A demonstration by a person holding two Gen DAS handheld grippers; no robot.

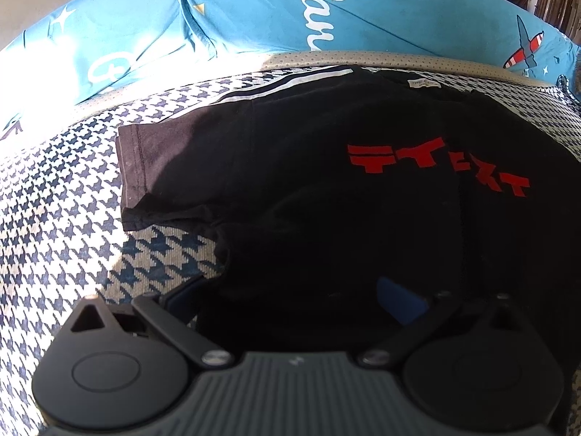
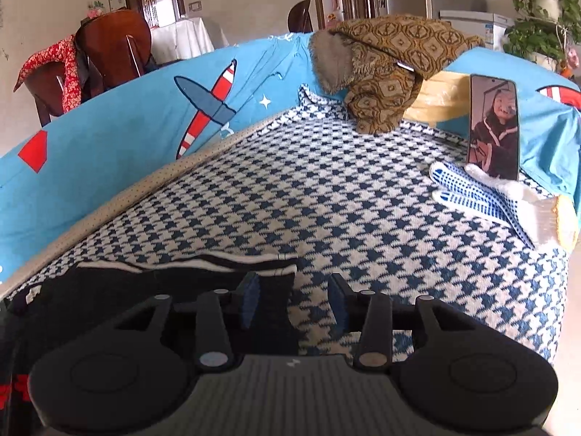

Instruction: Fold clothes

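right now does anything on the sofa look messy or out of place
The black t-shirt isn't lying flat: its sleeve sticks out with a rumpled lower edge. A phone stands propped against the blue cover, with dotted work gloves lying at its foot.

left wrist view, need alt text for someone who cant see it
A black t-shirt with red lettering lies on a houndstooth cover, one sleeve spread flat. The open left hand-held gripper hovers at its near edge.

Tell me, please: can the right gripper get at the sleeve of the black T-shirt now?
Probably yes. The right gripper is open, and the sleeve of the black T-shirt lies flat just ahead, beside its left jaw. Nothing lies between them on the houndstooth cover.
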